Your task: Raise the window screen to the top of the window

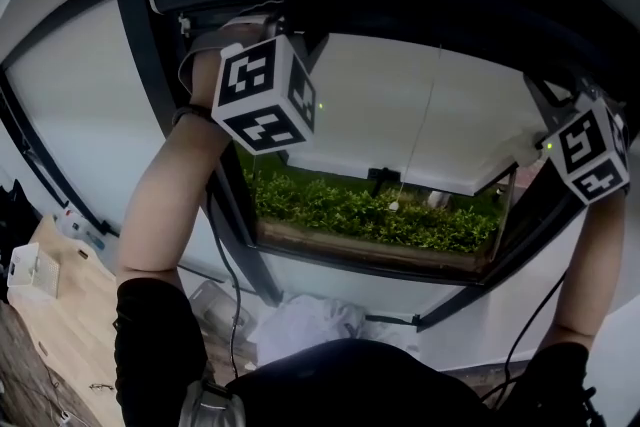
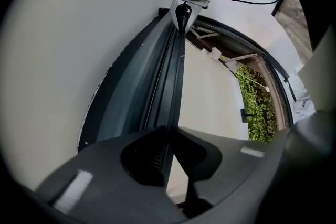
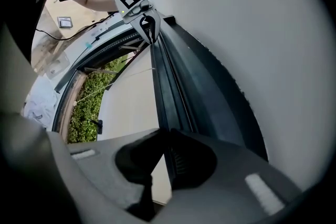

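Note:
The window screen's dark bottom bar (image 2: 167, 86) runs between my two grippers, high up against the window's dark top frame (image 1: 420, 15). My left gripper (image 2: 169, 132) is shut on the bar's left end. Its marker cube (image 1: 265, 95) shows at the upper left in the head view. My right gripper (image 3: 167, 135) is shut on the bar (image 3: 170, 92) at its right end, and its cube (image 1: 590, 155) shows at the right. Each gripper view looks along the bar to the other gripper: the right gripper (image 2: 182, 18), the left gripper (image 3: 148, 26). In the head view the cubes hide both pairs of jaws.
A white window sash (image 1: 420, 125) is swung open outward, with a thin cord (image 1: 415, 140) hanging in front of it and a green hedge (image 1: 370, 210) below. A wooden table (image 1: 60, 305) stands at lower left, and white cloth (image 1: 305, 320) lies under the sill.

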The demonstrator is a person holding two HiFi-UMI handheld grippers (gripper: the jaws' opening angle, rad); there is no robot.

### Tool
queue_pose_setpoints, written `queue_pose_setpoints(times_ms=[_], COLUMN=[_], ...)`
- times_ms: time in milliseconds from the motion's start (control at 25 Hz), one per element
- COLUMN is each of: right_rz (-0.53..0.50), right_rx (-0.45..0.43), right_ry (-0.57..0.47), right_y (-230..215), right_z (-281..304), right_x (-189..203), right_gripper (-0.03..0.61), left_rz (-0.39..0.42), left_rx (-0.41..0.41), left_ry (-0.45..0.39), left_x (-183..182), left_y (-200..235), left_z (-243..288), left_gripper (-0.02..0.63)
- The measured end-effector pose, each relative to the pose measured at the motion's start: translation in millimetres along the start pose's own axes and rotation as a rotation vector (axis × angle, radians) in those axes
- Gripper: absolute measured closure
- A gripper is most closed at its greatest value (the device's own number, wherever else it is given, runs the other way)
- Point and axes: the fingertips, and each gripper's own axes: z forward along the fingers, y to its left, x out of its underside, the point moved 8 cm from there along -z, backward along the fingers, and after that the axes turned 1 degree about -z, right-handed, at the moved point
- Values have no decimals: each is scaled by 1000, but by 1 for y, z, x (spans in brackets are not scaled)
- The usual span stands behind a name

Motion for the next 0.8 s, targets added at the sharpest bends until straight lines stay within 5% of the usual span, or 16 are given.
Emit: queue_pose_setpoints(times_ms=[520, 800], right_rz=[-25, 9], right_rx=[117, 352], right_ry=[11, -62], right_y=[-2, 14], right_z=[5, 4], right_x=[0, 8], right_gripper=[543, 531], left_rz=[27, -58], left_rx=[-78, -162], left_ry=[-23, -105], left_x=[-1, 4], left_y=[4, -3], left_z=[5, 2], left_gripper=[577, 557])
